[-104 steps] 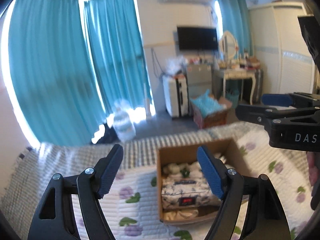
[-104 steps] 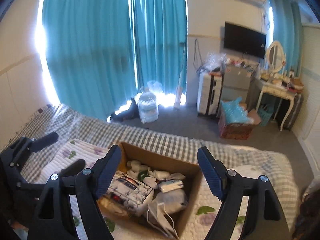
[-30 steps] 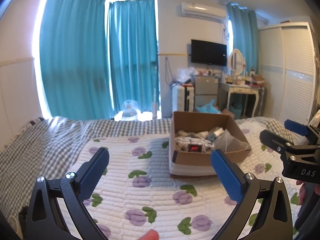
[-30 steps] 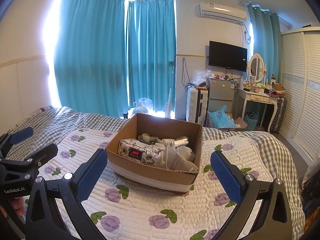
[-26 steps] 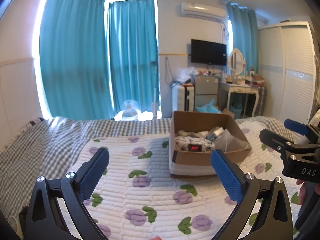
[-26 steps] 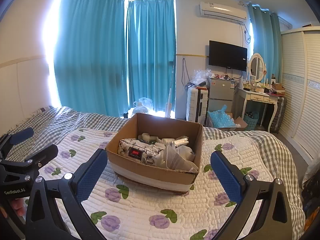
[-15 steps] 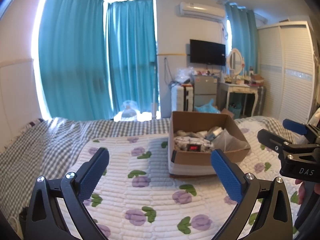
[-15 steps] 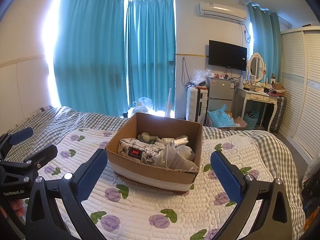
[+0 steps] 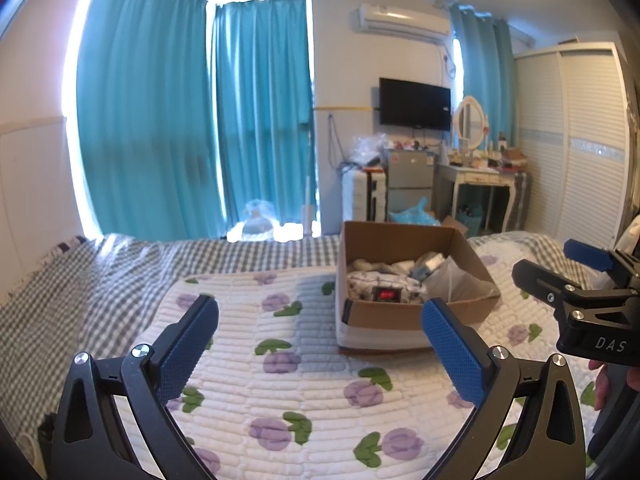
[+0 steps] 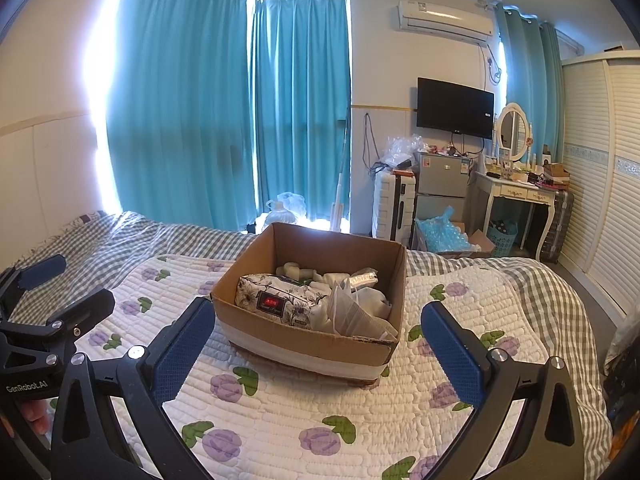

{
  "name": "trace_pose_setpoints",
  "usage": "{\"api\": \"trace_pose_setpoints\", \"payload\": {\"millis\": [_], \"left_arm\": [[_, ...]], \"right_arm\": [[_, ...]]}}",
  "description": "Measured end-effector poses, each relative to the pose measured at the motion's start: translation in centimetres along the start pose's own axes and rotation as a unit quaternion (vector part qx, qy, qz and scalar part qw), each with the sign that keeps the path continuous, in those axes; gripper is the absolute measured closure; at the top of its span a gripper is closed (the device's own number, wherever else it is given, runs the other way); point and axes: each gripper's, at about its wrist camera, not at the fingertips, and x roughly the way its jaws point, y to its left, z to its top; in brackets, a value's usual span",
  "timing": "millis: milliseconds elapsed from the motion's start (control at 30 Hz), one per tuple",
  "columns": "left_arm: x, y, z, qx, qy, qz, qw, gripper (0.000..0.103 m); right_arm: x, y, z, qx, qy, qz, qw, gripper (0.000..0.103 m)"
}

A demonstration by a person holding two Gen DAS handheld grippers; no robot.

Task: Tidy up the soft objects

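One cardboard box (image 10: 304, 344) sits on one bed (image 10: 532, 280), covered by one quilt (image 10: 280, 412) printed with purple flowers. Inside the box, one floral tissue pack (image 10: 280, 300) and one white face mask (image 10: 352, 316) can be told apart, along with several pale soft items (image 10: 292, 270) too jumbled to count. Two grippers are in view, the left gripper (image 9: 320, 344) and the right gripper (image 10: 318, 344), each with two blue-padded fingers (image 10: 180, 352).
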Motion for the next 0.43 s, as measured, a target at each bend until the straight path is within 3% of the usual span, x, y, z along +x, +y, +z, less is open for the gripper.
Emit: {"api": "trace_pose_setpoints", "payload": {"millis": [433], "left_arm": [[-0.06, 0.05, -0.13, -0.003, -0.001, -0.006, 1.0000, 0.000]], "right_arm": [[0.40, 0.39, -0.35, 0.002, 0.007, 0.001, 1.000, 0.000]]}}
